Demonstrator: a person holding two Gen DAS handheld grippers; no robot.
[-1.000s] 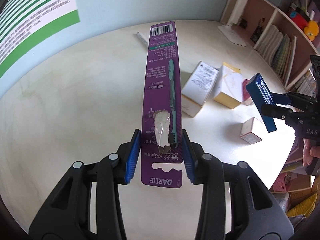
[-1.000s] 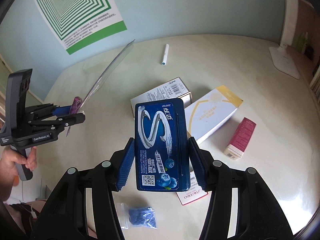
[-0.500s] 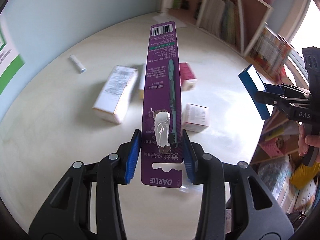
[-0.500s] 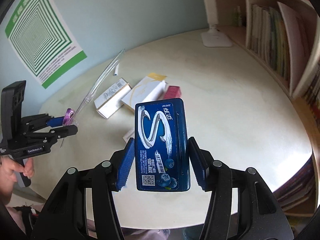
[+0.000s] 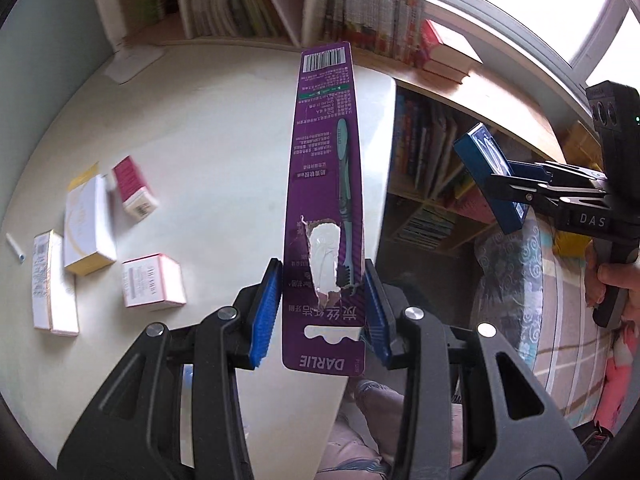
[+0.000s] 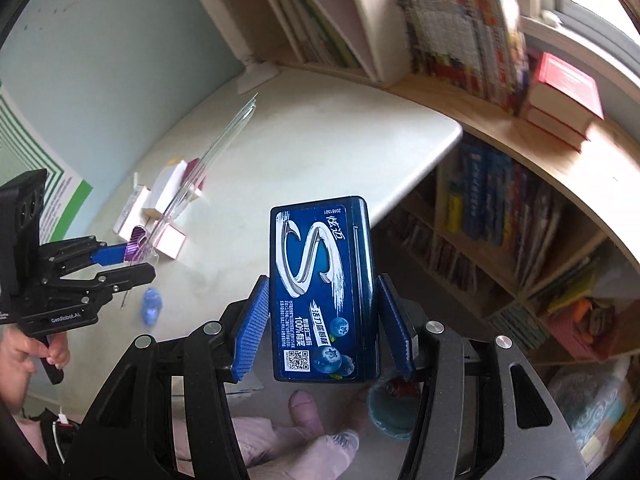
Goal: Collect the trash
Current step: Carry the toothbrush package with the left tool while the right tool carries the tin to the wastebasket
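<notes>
My left gripper (image 5: 322,312) is shut on a long purple toothbrush package (image 5: 326,184), held out over the white table's right edge. My right gripper (image 6: 322,328) is shut on a dark blue gum tin (image 6: 322,292), held past the table edge above the floor. Each gripper shows in the other's view: the right one with the tin (image 5: 490,182) and the left one with the package's clear front (image 6: 200,172). A blue bin (image 6: 390,414) stands on the floor below the tin, mostly hidden.
Several small cartons (image 5: 86,222) and a white tube (image 5: 15,248) lie on the white table (image 5: 208,128). A small blue wrapper (image 6: 151,306) lies near the table's edge. Bookshelves (image 6: 500,220) full of books stand to the right. The person's feet (image 6: 316,408) are below.
Both grippers have swung right with their loads, away from the table's middle toward its edge and the bookshelves. The floor and a blue bin have come into view.
</notes>
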